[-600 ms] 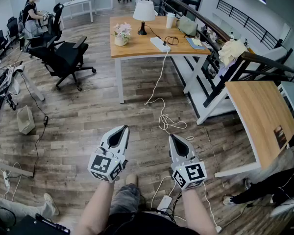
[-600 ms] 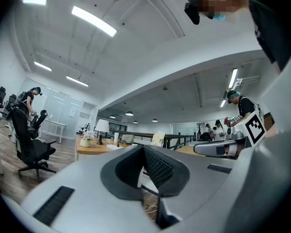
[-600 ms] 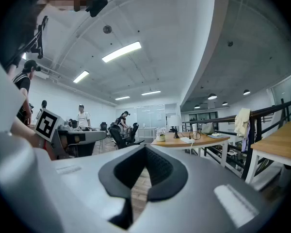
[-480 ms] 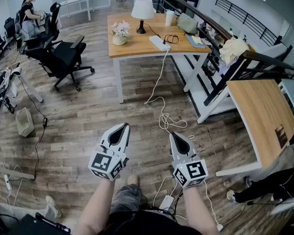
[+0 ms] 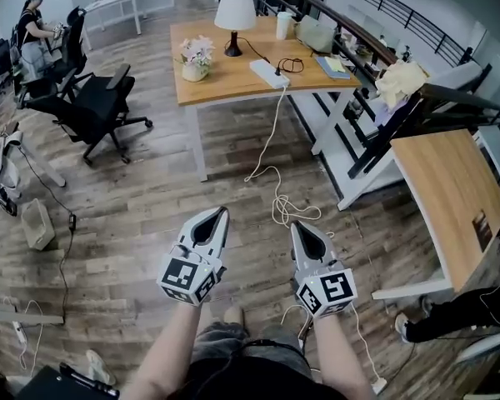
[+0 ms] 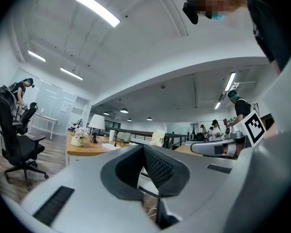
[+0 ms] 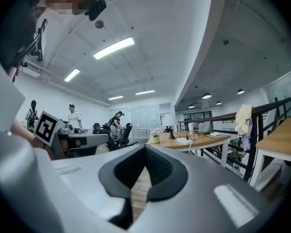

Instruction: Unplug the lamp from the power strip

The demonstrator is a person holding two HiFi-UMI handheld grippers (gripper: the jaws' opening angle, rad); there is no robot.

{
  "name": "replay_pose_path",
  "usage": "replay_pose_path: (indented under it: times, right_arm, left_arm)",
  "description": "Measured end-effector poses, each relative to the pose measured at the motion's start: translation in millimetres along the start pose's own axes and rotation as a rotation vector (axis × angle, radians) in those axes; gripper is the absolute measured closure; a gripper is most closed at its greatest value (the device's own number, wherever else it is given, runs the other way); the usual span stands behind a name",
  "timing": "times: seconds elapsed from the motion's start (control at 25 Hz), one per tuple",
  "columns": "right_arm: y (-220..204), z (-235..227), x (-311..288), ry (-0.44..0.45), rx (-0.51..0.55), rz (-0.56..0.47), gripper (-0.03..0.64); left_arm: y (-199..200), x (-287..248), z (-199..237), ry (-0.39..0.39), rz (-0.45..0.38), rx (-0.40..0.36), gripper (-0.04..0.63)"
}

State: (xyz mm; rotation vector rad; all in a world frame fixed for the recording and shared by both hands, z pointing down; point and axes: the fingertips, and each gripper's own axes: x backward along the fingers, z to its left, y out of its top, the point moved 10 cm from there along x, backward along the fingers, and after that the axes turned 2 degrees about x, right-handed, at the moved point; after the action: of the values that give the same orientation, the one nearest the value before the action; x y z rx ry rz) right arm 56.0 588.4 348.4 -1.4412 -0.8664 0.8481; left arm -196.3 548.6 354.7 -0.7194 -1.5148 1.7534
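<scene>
two claws, both shut, nothing between jaws: left claw (image 5: 219, 212) and right claw (image 5: 297, 227) low over wood floor, well apart from desk (image 5: 225, 86). lamp (image 5: 235, 13) at far side of desk, power strip (image 5: 269, 74) near front edge. risks: white cable (image 5: 280, 205) loops on floor between person and desk, foot may catch it and drag strip off. plug pulled with strip not held: strip slides, lamp may tip. black coiled cord (image 5: 292, 65) beside strip: wrong plug possible.

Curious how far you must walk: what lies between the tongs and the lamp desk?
Head view: only wood floor, where the white cable hanging from the power strip lies in loops.
</scene>
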Motion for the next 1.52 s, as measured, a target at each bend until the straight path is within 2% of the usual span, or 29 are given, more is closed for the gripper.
replay_pose_path:
  times: [0.32,0.56,1.52]
  right_arm:
    - [0,-8,-22,0.013,-0.007,-0.006,0.609]
    - [2,-24,-52,0.016,-0.008,-0.001,0.609]
    - [8,-185,-251,0.1,-0.028,0.02,0.609]
  left_arm:
    - [-8,-14,14,0.002,0.016,0.017,0.598]
    - [-7,-44,29,-0.011,0.023,0.022,0.598]
    - [1,-274,118,-0.007,0.027,0.008,0.598]
